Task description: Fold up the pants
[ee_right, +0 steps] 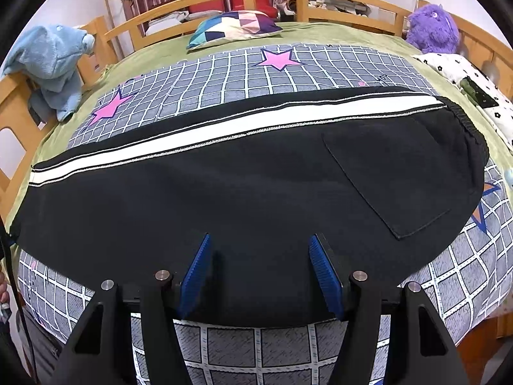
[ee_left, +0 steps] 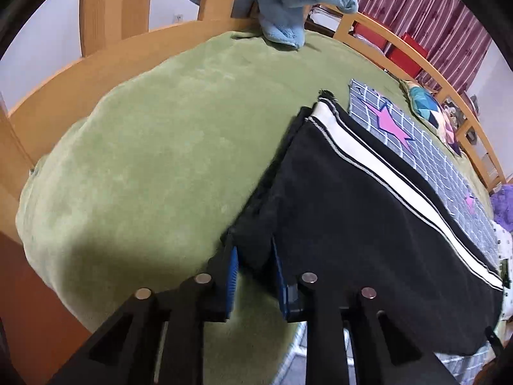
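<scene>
Black pants (ee_right: 250, 186) with a white side stripe lie lengthwise on a bed, one leg on top of the other, waistband to the right. In the left wrist view the pants (ee_left: 368, 218) reach from the cuff end toward the right. My left gripper (ee_left: 255, 256) has its blue pads closed on the near corner of the cuff end. My right gripper (ee_right: 259, 256) is open, its blue pads (ee_right: 197, 269) standing apart over the pants' near edge around mid-length, with a rear pocket (ee_right: 394, 173) to the right.
A grey checked sheet (ee_right: 272, 73) with pink stars lies under the pants on a green blanket (ee_left: 144, 147). A blue plush toy (ee_right: 54, 64) hangs on the wooden bed rail (ee_left: 105, 51). A patchwork pillow (ee_right: 234, 27) and a purple plush (ee_right: 433, 29) sit at the far side.
</scene>
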Available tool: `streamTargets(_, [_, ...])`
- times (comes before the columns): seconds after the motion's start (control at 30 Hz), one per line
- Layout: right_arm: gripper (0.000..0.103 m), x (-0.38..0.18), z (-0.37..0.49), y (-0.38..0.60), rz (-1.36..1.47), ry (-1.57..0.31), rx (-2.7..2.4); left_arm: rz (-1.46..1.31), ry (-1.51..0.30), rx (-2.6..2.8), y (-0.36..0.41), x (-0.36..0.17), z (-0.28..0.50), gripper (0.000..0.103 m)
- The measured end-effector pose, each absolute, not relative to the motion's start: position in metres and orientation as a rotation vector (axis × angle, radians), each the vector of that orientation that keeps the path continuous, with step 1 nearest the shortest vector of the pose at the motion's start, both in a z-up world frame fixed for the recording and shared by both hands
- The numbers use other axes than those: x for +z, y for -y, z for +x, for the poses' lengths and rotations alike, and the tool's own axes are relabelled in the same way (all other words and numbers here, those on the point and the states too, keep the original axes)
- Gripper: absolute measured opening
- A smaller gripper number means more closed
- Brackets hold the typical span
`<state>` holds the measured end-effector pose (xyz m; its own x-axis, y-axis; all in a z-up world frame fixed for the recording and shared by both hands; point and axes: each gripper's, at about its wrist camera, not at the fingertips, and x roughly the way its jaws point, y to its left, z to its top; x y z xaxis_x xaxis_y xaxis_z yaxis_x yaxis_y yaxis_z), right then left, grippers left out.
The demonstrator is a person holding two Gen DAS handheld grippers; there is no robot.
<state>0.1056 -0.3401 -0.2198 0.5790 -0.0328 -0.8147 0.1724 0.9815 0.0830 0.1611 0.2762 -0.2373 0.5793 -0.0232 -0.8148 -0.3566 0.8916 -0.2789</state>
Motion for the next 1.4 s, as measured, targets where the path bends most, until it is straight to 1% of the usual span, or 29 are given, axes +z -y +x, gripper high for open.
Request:
streamTargets(0.03, [0.063,-0.22,0.107,0.341,0.162,-0.945,-0.121,-0.468,-0.941,0.179,-0.277,-0.237,0.161,0.036])
streamTargets(0.07, [0.063,-0.22,0.109,0.34,0.165,-0.944,-0.119,-0.499,-0.931,0.141,-0.277,-0.237,0.158,0.048])
streamTargets(0.1, [0.063,-0.22,0.11,0.34,0.167,-0.943,-0.115,-0.523,-0.918,0.114,-0.277,-0.237,0.157,0.056])
streamTargets(0.23, [0.063,-0.22,0.115,0.334,0.142,-0.944,-0.1,-0.57,-0.936,0.167,-0.279,-0.253,0.168,0.056])
streamTargets(0.33, [0.063,-0.219,0.111,0.334,0.143,-0.94,-0.092,-0.647,-0.897,0.203,-0.284,-0.261,0.168,0.056])
streamTargets(0.43, [0.063,-0.221,0.109,0.338,0.152,-0.941,-0.091,-0.656,-0.882,0.242,-0.282,-0.261,0.174,0.054])
streamTargets(0.47, [0.063,-0.223,0.109,0.34,0.161,-0.945,-0.089,-0.65,-0.874,0.25,-0.281,-0.26,0.177,0.045])
streamTargets(0.5, [0.063,-0.224,0.11,0.341,0.169,-0.948,-0.086,-0.644,-0.871,0.248,-0.28,-0.258,0.176,0.027])
streamTargets(0.6, [0.063,-0.221,0.11,0.345,0.185,-0.942,-0.08,-0.655,-0.826,0.236,-0.279,-0.241,0.172,0.017])
streamTargets(0.63, [0.063,-0.218,0.107,0.346,0.188,-0.929,-0.075,-0.627,-0.817,0.248,-0.274,-0.232,0.172,0.016])
streamTargets(0.73, [0.062,-0.211,0.098,0.353,0.204,-0.901,-0.059,-0.401,-0.758,0.3,-0.235,-0.19,0.173,0.014])
streamTargets(0.77, [0.061,-0.209,0.096,0.356,0.211,-0.898,-0.054,-0.287,-0.716,0.308,-0.211,-0.171,0.173,0.013])
streamTargets(0.83, [0.057,-0.208,0.093,0.361,0.221,-0.892,-0.045,-0.169,-0.659,0.293,-0.173,-0.143,0.174,0.013])
streamTargets(0.93, [0.057,-0.205,0.085,0.376,0.224,-0.878,-0.042,-0.092,-0.6,0.213,-0.116,-0.108,0.174,0.012])
streamTargets(1.03, [0.057,-0.202,0.076,0.394,0.229,-0.867,-0.039,-0.054,-0.572,0.115,-0.059,-0.088,0.175,0.012])
streamTargets(1.1, [0.057,-0.2,0.071,0.407,0.22,-0.859,-0.043,-0.034,-0.58,0.042,-0.016,-0.083,0.176,0.012])
streamTargets(1.2, [0.057,-0.194,0.058,0.434,0.206,-0.826,-0.068,-0.023,-0.632,-0.067,0.047,-0.093,0.175,0.012])
streamTargets(1.4, [0.057,-0.199,0.032,0.49,0.321,-0.831,-0.101,0.02,-0.759,-0.228,0.162,-0.146,0.168,0.011])
